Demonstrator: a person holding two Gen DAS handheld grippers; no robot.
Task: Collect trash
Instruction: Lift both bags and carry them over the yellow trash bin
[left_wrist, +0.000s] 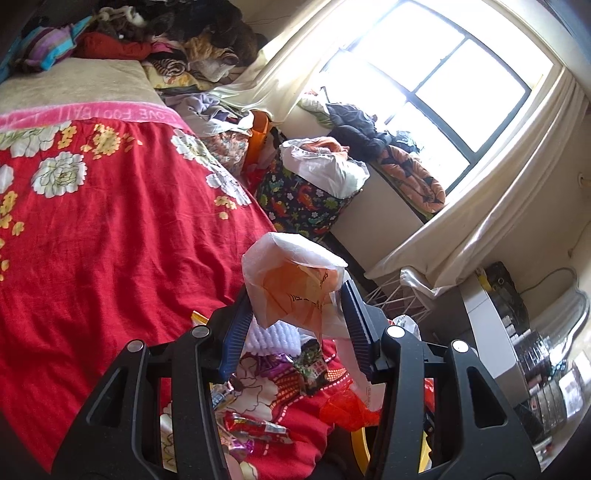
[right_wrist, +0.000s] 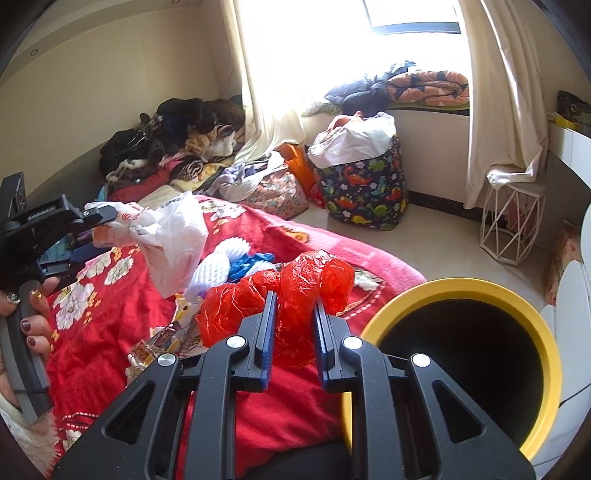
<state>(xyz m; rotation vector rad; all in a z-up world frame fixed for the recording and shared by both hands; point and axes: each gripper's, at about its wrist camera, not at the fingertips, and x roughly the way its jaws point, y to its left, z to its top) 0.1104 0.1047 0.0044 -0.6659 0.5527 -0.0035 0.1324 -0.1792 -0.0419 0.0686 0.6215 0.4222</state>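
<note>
Your right gripper (right_wrist: 291, 314) was clamped on a crumpled red plastic bag (right_wrist: 295, 288), held above the bed with the yellow-rimmed bin (right_wrist: 461, 291) just beside it at four o'clock. Your left gripper (left_wrist: 295, 314), at nine o'clock in the right view, pinched a whitish plastic bag (left_wrist: 291, 280) over the red bedspread (left_wrist: 110, 240). I judge neither bag had been dropped in yet, and wrappers (left_wrist: 255, 428) plus other scraps lay on the bedspread at six o'clock of the left gripper, so the collecting looked only partly done.

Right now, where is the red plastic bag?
In the right wrist view, the red plastic bag sits pinched between the right gripper, above the red bedspread, left of the yellow-rimmed bin.
</note>
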